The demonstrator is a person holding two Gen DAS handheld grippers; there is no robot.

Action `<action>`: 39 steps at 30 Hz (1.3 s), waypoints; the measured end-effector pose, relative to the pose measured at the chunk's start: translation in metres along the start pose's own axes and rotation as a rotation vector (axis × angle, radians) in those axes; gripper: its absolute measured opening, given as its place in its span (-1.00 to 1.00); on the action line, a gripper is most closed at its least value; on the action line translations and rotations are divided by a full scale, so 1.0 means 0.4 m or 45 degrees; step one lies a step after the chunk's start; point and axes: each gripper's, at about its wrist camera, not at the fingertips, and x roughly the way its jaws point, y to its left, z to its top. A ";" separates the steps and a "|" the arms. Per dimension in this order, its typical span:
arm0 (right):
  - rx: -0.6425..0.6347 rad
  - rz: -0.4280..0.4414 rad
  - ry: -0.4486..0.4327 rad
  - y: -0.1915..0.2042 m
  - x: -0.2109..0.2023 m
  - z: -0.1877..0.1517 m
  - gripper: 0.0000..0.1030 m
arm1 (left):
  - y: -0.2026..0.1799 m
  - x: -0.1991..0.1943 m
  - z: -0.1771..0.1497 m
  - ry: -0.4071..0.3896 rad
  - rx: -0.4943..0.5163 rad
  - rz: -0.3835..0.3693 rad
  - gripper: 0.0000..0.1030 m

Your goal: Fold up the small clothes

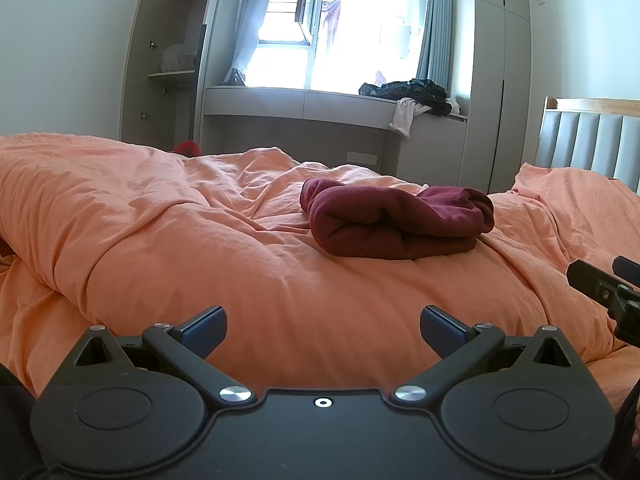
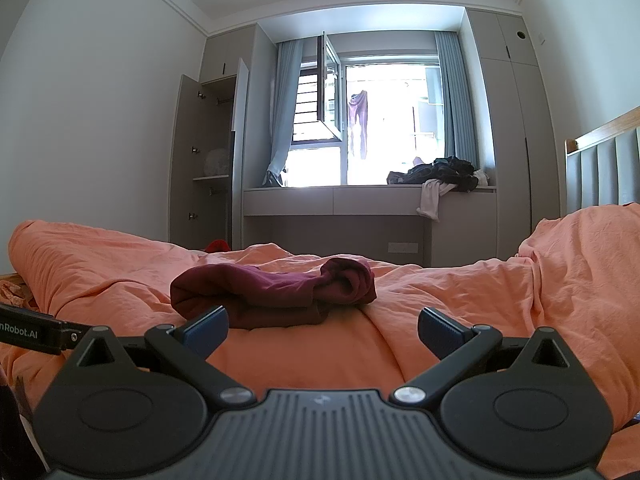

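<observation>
The dark red folded garment (image 1: pixel 400 220) lies on the wrinkled orange duvet (image 1: pixel 160 220) of the bed, and I take it as the landmark.

Left of the garment, the duvet rises in a thick rolled fold. Behind this part, past the bed, a small bright red cloth (image 1: pixel 186 147) shows at the foot of the grey wardrobe with its door open (image 1: pixel 176 60).

The left tongs (image 1: pixel 323 330) are held low over the duvet, in front of the garment and a little to its left, pointing level toward the window. The two blue-padded fingers (image 1: pixel 204 328) are spread wide, with nothing between them, and they are well apart from the garment.

In the right wrist view, the right tongs (image 2: pixel 323 330) are also low and level, in front of the garment and somewhat to its right. They stand wide apart too and hold nothing. The left blue pad (image 2: pixel 206 330) overlaps the garment's near edge in this view; I cannot tell if it touches.

Behind the garment, on the grey window ledge (image 2: pixel 360 200), lies a heap of dark clothes with a white piece hanging down (image 2: pixel 440 178). Right of the garment the duvet rises toward the grey padded headboard with a wooden rim (image 2: pixel 604 168).
</observation>
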 end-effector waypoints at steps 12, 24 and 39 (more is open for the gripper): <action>0.001 0.001 -0.004 0.000 0.001 -0.001 1.00 | 0.000 -0.001 -0.004 0.001 0.000 0.000 0.99; 0.001 0.000 -0.002 0.000 0.001 -0.002 1.00 | -0.001 -0.001 -0.007 0.005 0.003 0.002 0.99; 0.003 0.000 -0.003 0.000 0.002 -0.003 1.00 | 0.000 -0.001 -0.006 0.006 0.002 0.002 0.99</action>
